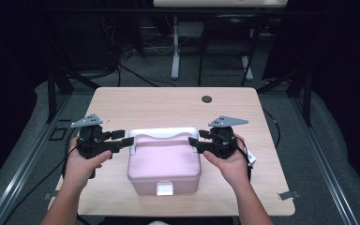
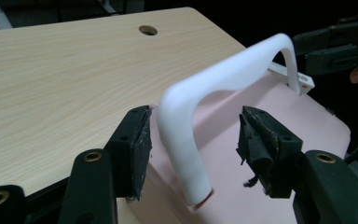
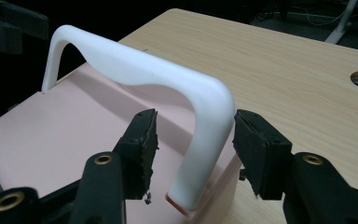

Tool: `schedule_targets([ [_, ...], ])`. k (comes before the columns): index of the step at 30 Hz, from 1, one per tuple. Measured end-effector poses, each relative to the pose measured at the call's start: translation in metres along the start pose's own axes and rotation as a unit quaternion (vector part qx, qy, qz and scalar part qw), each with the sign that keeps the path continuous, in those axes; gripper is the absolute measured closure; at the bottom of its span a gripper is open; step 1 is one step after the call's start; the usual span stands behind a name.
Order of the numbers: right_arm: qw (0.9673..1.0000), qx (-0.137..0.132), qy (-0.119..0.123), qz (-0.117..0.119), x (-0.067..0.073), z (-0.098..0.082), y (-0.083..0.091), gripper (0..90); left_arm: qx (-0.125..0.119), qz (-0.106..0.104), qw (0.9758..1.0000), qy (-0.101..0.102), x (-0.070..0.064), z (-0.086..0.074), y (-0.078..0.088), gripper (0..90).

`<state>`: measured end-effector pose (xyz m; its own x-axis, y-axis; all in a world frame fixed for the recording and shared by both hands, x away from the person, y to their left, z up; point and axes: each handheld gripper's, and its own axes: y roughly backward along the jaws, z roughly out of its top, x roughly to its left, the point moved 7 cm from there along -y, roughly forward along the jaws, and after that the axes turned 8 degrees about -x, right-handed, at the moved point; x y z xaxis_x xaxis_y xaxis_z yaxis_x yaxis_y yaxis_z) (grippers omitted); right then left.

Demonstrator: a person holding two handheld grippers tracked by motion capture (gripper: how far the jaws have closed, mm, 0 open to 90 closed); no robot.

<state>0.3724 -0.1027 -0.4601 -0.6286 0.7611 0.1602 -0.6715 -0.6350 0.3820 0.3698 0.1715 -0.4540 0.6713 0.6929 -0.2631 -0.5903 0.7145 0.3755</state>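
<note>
The pink box [image 1: 164, 161] sits mid-worktop [image 1: 168, 101], toward the near edge. The left gripper [image 1: 122, 139] and right gripper [image 1: 197, 140] straddle its upright white handle [image 1: 163, 133], jaws wide and apparently gripping nothing. An uneven squeeze could tilt the box.
</note>
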Motion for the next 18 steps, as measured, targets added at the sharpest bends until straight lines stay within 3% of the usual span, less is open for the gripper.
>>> schedule_targets([
  [2,1.0,-0.001,-0.001,-0.001,0.002,-0.002,-0.002,48.9,0.009,-0.004,1.0,-0.002,-0.003,-0.005,-0.006,44.0],
  [4,1.0,-0.002,0.004,-0.007,0.002,-0.003,-0.003,49.2,0.018,0.014,0.9996,-0.015,-0.002,-0.01,-0.01,43.0],
  [10,0.9999,0.003,-0.011,-0.002,-0.003,-0.009,-0.004,51.1,0.04,0.005,0.999,-0.018,-0.001,-0.023,-0.022,51.2],
  [18,0.9995,0.023,-0.018,0.01,-0.002,-0.02,-0.013,57.8,0.031,0.005,0.9994,-0.018,0.001,-0.028,-0.021,62.5],
])
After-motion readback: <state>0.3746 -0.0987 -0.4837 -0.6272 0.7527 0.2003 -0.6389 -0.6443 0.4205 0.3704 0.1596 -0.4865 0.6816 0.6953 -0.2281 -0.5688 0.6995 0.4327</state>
